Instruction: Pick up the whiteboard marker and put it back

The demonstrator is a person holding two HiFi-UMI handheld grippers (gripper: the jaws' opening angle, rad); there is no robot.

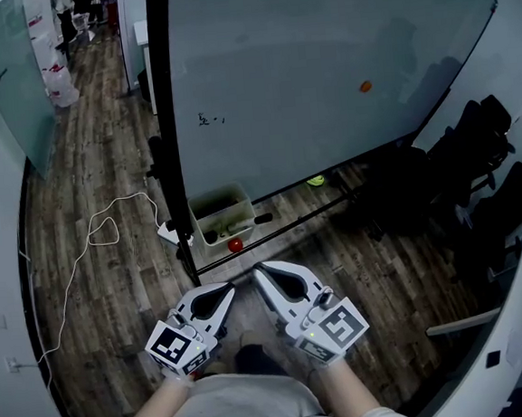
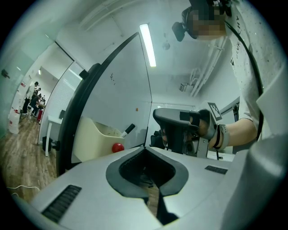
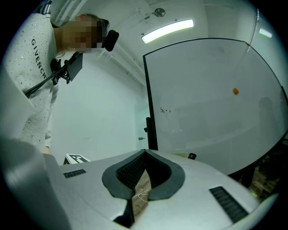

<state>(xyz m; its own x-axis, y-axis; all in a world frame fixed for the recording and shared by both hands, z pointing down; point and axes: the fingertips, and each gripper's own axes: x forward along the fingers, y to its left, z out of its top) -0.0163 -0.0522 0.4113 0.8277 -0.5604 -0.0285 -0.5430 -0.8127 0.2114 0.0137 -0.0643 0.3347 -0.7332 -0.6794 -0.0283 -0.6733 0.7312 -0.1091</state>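
The whiteboard marker [image 1: 262,218] is black and sticks out of the right end of a beige tray [image 1: 205,207] at the foot of the whiteboard [image 1: 322,71]. It shows above the tray's rim in the left gripper view as the marker [image 2: 128,130], and only its tip [image 3: 192,156] shows in the right gripper view. A red ball [image 1: 235,245] sits at the tray's front. My left gripper [image 1: 230,290] and right gripper [image 1: 257,269] hang side by side short of the tray, both shut and empty. Their jaws meet at the left gripper's tip [image 2: 145,146] and the right gripper's tip [image 3: 145,151].
The board's black frame post [image 1: 171,138] stands just left of the tray. An orange magnet [image 1: 366,86] sticks to the board. A white cable [image 1: 99,231] and power strip [image 1: 170,231] lie on the wooden floor at left. Black chairs [image 1: 484,165] crowd the right.
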